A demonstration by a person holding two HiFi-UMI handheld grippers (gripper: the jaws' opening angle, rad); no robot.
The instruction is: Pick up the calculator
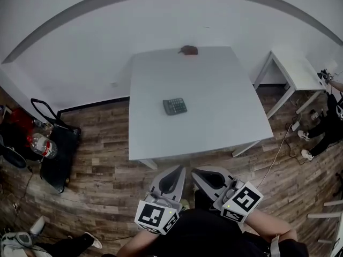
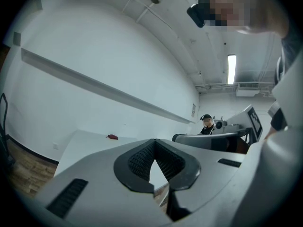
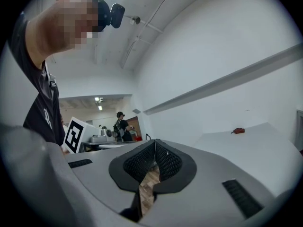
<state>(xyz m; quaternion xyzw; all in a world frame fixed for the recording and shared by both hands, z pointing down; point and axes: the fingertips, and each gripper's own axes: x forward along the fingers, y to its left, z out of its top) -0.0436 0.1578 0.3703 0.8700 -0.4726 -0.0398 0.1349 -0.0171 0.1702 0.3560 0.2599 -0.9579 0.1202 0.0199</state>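
Approach stage. The calculator [image 1: 174, 106] lies mid-desk [image 1: 225, 84], well apart from both grippers. The left gripper [image 1: 176, 171] and right gripper [image 1: 202, 174] hover off the near edge, fingers [image 2: 139, 159] together and empty. Next, probably: advance one gripper, part its fingers, straddle the calculator.

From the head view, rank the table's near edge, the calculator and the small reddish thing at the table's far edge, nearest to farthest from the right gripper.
1. The table's near edge: just ahead of the right gripper.
2. The calculator: mid-table, slightly to the left.
3. The small reddish thing: at the table's far edge, by the wall.
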